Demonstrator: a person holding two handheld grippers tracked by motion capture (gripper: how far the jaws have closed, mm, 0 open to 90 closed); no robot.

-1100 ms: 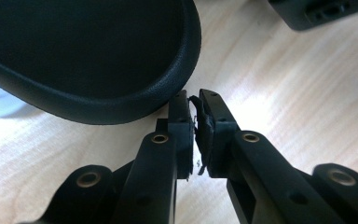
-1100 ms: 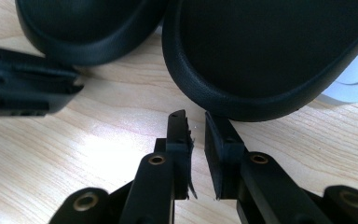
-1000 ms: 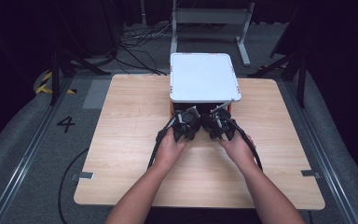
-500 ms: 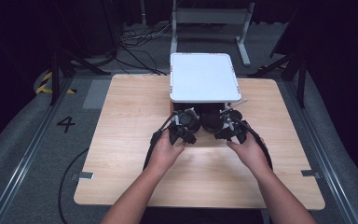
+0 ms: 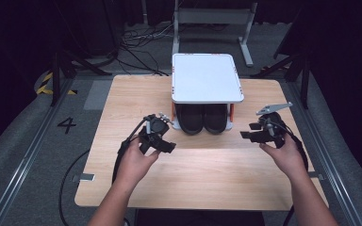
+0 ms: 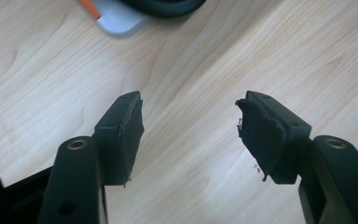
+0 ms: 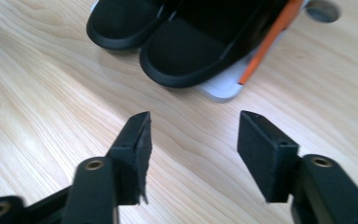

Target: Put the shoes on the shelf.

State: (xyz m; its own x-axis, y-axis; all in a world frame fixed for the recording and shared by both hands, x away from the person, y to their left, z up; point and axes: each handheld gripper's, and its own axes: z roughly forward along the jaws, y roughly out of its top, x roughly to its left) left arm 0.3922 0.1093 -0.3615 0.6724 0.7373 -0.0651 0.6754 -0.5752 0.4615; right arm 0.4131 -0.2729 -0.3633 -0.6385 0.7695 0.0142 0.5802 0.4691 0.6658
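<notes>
A pair of black shoes [image 5: 202, 118] [image 7: 177, 32] stands on the lower shelf of a small white rack [image 5: 206, 77] with orange posts, at the back middle of the wooden table [image 5: 202, 174]. My left gripper [image 5: 161, 141] [image 6: 189, 133] hovers to the left front of the rack, its jaws apart with only bare wood between them. My right gripper [image 5: 248, 136] [image 7: 193, 149] hovers to the right front of the rack, jaws apart and empty, pointed toward the shoe toes. Both sets of jaws have just been opening.
The rack's grey base corner [image 6: 119, 21] and an orange post [image 7: 268, 42] lie just beyond the jaws. Cables trail from both grippers over the table's front. Around the table are dark floor, a rail [image 5: 23, 155] at the left and a metal frame [image 5: 212, 19] behind.
Both hands have pulled back from the shoes and spread apart, left gripper to the left, right gripper to the right. Both pairs of jaws have opened and let go of the shoes.
</notes>
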